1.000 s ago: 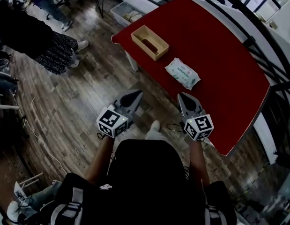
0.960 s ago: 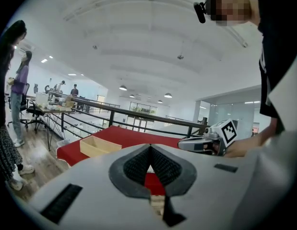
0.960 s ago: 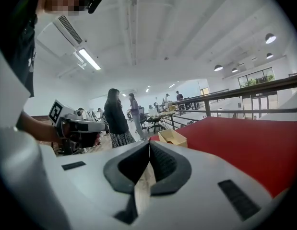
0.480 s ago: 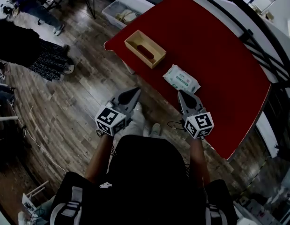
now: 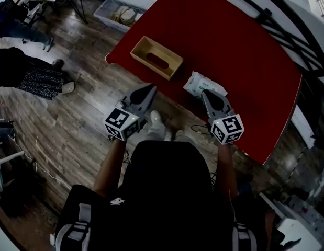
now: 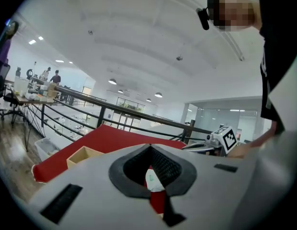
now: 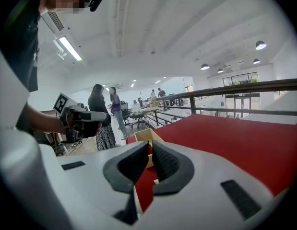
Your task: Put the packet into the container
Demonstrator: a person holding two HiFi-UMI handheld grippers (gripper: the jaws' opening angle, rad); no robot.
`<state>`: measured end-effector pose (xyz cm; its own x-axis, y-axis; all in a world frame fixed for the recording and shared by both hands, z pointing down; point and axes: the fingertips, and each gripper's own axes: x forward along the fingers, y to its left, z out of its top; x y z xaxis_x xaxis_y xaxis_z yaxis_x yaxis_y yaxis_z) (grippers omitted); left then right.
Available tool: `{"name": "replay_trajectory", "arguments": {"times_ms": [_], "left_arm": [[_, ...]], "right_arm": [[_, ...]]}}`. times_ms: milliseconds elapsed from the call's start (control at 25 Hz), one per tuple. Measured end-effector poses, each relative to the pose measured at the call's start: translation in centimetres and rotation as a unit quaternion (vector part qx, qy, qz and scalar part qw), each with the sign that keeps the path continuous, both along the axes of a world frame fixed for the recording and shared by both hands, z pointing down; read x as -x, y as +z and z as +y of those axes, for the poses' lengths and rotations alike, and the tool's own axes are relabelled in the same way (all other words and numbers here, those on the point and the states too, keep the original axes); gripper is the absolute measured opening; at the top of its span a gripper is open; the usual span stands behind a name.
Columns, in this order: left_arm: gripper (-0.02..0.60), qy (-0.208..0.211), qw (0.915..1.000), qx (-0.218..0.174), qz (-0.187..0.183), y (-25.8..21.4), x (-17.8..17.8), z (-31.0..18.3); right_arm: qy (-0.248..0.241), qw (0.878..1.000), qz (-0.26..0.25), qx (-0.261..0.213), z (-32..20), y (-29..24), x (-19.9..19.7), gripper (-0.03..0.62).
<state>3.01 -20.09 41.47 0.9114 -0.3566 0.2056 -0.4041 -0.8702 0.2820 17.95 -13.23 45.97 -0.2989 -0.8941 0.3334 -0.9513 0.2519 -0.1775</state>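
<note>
Nearest: 2 tools held out over the wood plank floor point(image 5: 83, 109), both short of the red table point(image 5: 230, 41). Left gripper point(image 5: 149, 89) is off the table's near-left side, jaws together, nothing clamped. Right gripper point(image 5: 205, 93) has its jaws together too and is empty, tip at the table's near edge; can't tell if it touches anything.

Packet point(image 5: 202, 83), white w/ green print, lies flat on the table by that near edge, just past the right tip. Container point(image 5: 148, 64), an open-top wooden box, sits at the table's near-left corner, left of the packet and apart from it. Rest of the red top is bare.

Off the table's left corner, a white crate point(image 5: 115, 12) on the floor. Further left of the table, a person in a dark patterned skirt point(image 5: 33, 80). A black railing point(image 5: 279, 22) runs behind the table's far side. Beyond the table, the gripper views show a white ceiling w/ round lamps, desks & a few more people.
</note>
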Motion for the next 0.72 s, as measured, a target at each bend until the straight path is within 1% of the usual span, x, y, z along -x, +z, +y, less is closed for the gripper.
{"name": "replay_trajectory", "arguments": {"times_ms": [120,200,320,360,400,480,560,640,720], "left_arm": [[0.003,0.019,0.9997,0.009,0.009,0.5,-0.5,-1.0],[0.003,0.034,0.9993,0.012,0.006,1.0,-0.9,-1.3],[0.003,0.049,0.9986,0.022,-0.003,1.8,-1.7,-1.4],[0.003,0.05,0.9985,0.025,-0.005,2.0,-1.9,-1.5],[0.003,0.05,0.9984,0.026,-0.007,2.2,-2.2,-1.5],[0.003,0.05,0.9983,0.028,-0.011,2.4,-2.9,-1.7],[0.003,0.049,0.9983,0.03,-0.012,2.6,-3.5,-1.6],[0.003,0.048,0.9983,0.031,-0.011,2.7,-4.0,-1.3],[0.003,0.046,0.9984,0.029,-0.01,2.9,-4.5,-1.1]], "right_arm": [[0.001,1.0,0.013,0.01,-0.5,0.6,-0.2,0.021],[-0.007,0.999,0.026,0.023,-0.5,1.3,-0.4,0.021],[-0.044,0.995,0.067,0.059,-0.3,3.1,-0.8,0.034],[-0.065,0.992,0.084,0.075,-0.3,3.8,-1.0,0.081],[-0.088,0.986,0.105,0.09,-0.3,4.5,-1.2,0.146],[-0.133,0.972,0.15,0.123,-0.6,6.1,-1.8,0.186],[-0.177,0.951,0.191,0.164,-0.5,8.0,-2.4,0.235],[-0.222,0.922,0.233,0.214,-0.1,10.1,-3.1,0.319],[-0.257,0.893,0.264,0.258,0.3,12.0,-3.8,0.365]]}}
